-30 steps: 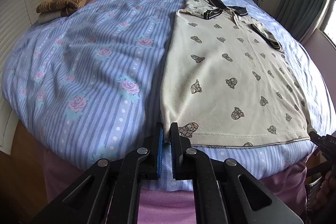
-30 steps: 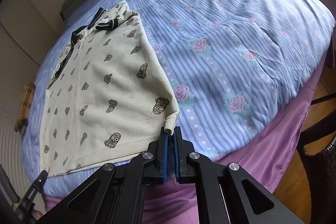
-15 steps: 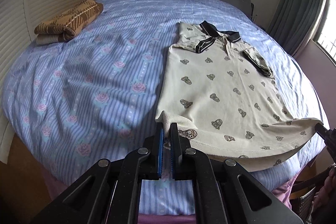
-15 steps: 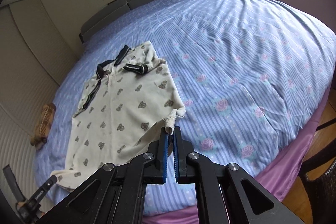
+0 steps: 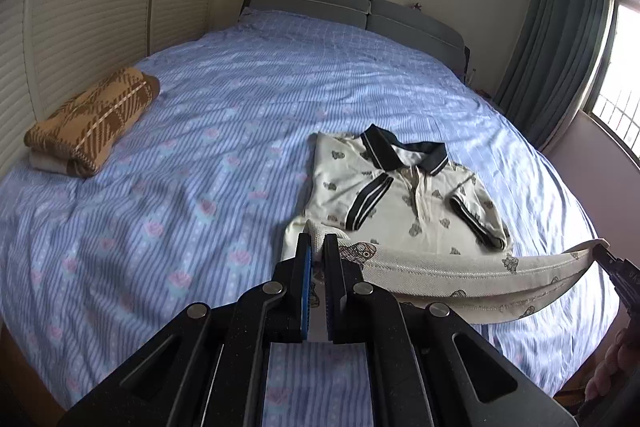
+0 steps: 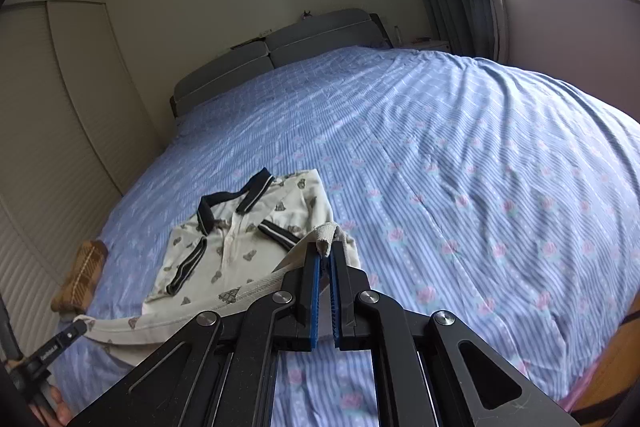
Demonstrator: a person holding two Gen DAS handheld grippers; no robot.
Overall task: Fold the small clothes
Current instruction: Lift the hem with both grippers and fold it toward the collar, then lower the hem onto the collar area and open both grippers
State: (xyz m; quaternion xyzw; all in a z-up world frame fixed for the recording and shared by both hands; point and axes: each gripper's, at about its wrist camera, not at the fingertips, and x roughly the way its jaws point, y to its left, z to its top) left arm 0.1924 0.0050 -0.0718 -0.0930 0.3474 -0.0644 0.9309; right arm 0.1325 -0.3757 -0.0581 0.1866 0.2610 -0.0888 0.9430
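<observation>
Bottom hem lifted for the fold toward the collar
Left claw (image 5: 315,247) and right claw (image 6: 325,251) each pinch a hem corner of the polo shirt (image 5: 404,195); its upper half lies ahead on the bed (image 5: 224,147); next, carry both corners forward evenly

right tongs (image 6: 325,255) pinch one hem corner of the cream polo shirt (image 6: 240,239), hem lifted and stretched leftward to the left tongs (image 6: 66,337); collar lies on the bed (image 6: 460,167) beyond the tongs.
</observation>
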